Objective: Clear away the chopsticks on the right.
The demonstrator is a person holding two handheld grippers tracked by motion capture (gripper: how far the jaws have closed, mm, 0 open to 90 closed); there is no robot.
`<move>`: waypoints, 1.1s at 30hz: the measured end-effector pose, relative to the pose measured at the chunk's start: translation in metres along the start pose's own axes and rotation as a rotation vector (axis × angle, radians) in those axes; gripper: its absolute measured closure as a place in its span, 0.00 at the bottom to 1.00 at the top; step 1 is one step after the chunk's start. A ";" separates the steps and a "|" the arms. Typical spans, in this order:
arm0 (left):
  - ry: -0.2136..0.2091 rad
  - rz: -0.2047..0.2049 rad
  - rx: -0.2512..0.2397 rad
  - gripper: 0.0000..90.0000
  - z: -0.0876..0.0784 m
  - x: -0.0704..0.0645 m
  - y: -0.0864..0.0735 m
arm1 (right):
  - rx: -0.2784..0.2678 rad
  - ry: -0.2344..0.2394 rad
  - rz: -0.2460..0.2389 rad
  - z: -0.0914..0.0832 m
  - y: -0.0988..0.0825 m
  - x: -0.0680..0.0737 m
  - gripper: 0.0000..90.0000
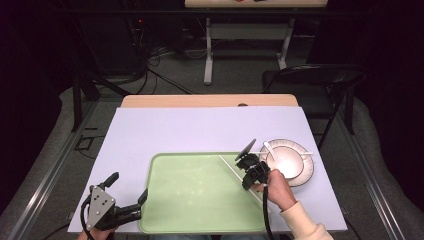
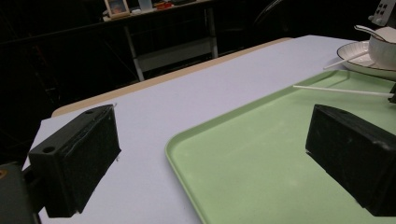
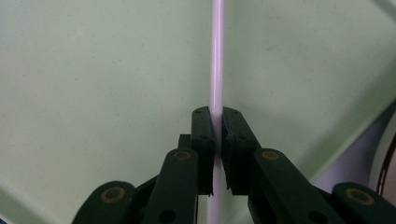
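Observation:
A pale green tray (image 1: 200, 192) lies on the lavender mat near the front edge. My right gripper (image 1: 243, 166) is over the tray's right side, shut on a thin white chopstick (image 1: 227, 163) that slants across the tray. In the right gripper view the jaws (image 3: 218, 116) pinch the chopstick (image 3: 217, 60) just above the tray (image 3: 93, 93). My left gripper (image 1: 128, 186) is open at the tray's front left corner. In its own view the left gripper (image 2: 215, 135) straddles the tray rim (image 2: 187, 135) with nothing held.
Right of the tray, a white bowl (image 1: 285, 160) stands on a plate (image 1: 309, 172) with a spoon (image 1: 270, 149) in it and a second chopstick (image 1: 306, 153) across the rim. A folding chair (image 1: 320, 80) stands beyond the table's far right corner.

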State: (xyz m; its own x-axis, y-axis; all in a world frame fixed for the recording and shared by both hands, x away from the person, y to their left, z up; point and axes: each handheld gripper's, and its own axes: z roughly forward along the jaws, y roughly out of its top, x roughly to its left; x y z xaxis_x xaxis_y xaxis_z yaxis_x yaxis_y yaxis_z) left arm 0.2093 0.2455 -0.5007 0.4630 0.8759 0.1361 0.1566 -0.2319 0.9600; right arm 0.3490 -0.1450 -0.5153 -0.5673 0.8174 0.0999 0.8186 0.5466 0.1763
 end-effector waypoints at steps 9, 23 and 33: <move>0.000 -0.002 -0.002 0.03 0.000 0.000 0.000 | -0.004 -0.023 0.065 0.006 -0.001 -0.004 0.93; -0.004 0.004 -0.005 0.03 0.000 0.000 0.000 | -0.035 -0.043 -0.064 -0.005 -0.002 0.002 0.53; -0.005 0.003 -0.005 0.03 0.001 -0.001 0.000 | -0.181 -0.077 -0.216 -0.052 -0.010 -0.001 0.25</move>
State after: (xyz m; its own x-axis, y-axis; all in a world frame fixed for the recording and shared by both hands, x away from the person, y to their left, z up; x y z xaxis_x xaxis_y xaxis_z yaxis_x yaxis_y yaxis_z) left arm 0.2100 0.2446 -0.5008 0.4678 0.8731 0.1373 0.1513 -0.2321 0.9609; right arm 0.3365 -0.1605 -0.4662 -0.7125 0.7009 -0.0320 0.6467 0.6737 0.3577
